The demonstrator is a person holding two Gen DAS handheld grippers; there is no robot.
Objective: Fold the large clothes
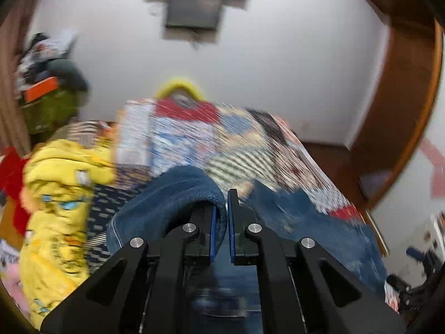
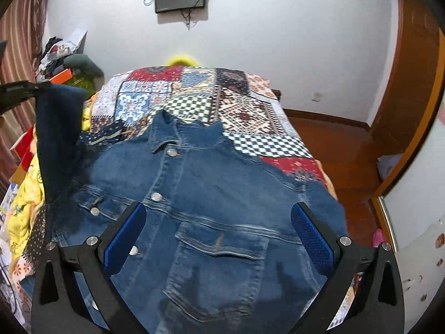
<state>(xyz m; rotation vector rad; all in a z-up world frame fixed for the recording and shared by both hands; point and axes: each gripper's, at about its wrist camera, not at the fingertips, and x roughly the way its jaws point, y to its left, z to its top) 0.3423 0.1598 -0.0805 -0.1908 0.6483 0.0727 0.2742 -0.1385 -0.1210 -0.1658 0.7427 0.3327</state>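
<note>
Patchwork bedding (image 1: 292, 150) smears past in the blurred left wrist view, where the left gripper (image 1: 221, 211) has its blue pads pinched on a fold of denim, probably the sleeve (image 1: 167, 194), lifted off the bed. From the right wrist view, the denim jacket (image 2: 222, 194) lies front-up on the quilt, collar (image 2: 164, 136) away, directly under the wide-open, empty right gripper (image 2: 218, 233). That sleeve (image 2: 59, 139) hangs raised at the jacket's left, so the left hand is placed to carry it across the body.

A blue denim jacket (image 2: 211, 208) lies on a patchwork quilt (image 2: 244, 111) of red, blue, checked squares; yellow printed blanket (image 1: 55, 194).
</note>
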